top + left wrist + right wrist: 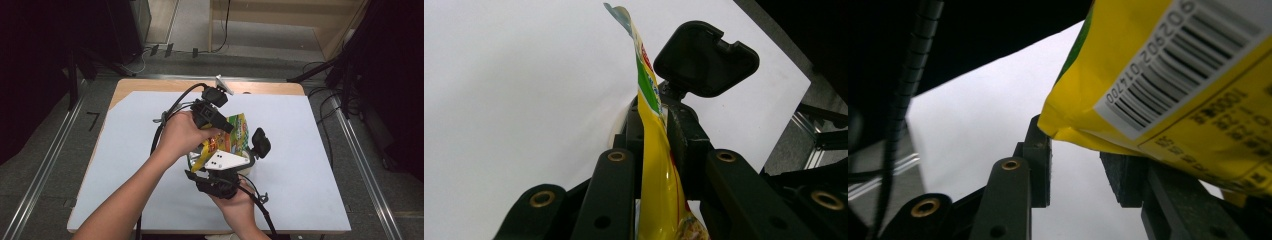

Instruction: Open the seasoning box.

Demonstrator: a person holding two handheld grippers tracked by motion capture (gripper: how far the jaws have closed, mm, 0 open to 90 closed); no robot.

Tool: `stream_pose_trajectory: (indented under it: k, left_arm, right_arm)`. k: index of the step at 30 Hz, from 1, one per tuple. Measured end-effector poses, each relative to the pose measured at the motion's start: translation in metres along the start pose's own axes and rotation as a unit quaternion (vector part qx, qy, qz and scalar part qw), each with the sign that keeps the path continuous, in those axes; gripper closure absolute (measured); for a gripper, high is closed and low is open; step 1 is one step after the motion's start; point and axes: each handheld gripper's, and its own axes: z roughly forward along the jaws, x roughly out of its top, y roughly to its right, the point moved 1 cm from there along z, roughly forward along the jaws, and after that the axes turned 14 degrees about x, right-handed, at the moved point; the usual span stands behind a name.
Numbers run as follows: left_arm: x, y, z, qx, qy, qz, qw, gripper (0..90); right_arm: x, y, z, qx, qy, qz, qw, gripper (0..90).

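Note:
A yellow and green snack packet (237, 133) hangs above the middle of the table. My left gripper (226, 128) comes in from the upper left and is shut on it. In the left gripper view the packet (655, 150) stands edge-on, pinched between the two jaws of the left gripper (655, 125). My right gripper (217, 154) comes up from below, with its grey plate (226, 160) on top. In the right gripper view the packet's barcode corner (1158, 85) hangs over the right jaw. The jaws of the right gripper (1078, 150) stand apart with white table showing between them.
A white sheet (300, 125) covers the wooden table (150, 85). A pale rounded thing, maybe a bowl (193, 161), lies under the grippers. A black rounded part (260, 142) of the right gripper sticks up beside the packet. Metal rails and cables run round the table.

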Motion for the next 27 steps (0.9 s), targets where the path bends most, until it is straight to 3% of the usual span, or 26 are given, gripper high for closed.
stream_pose_trajectory:
  k: [16, 18, 27]
  left_arm:
    - [-0.0024, -0.0008, -0.0018, 0.003, 0.002, 0.002, 1.0, 80.7]
    - [-0.0026, -0.0009, -0.0029, 0.002, 0.003, 0.001, 1.0, 80.7]
    - [-0.0029, -0.0018, -0.001, 0.003, -0.002, 0.002, 1.0, 80.6]
  right_arm:
    - [0.0002, 0.0001, 0.0022, 0.0, -0.005, -0.001, 1.0, 67.5]
    - [0.0001, -0.001, 0.0017, -0.013, -0.006, -0.009, 0.9999, 66.8]
    - [-0.0003, -0.0007, 0.0019, -0.007, -0.006, -0.007, 0.9999, 67.2]
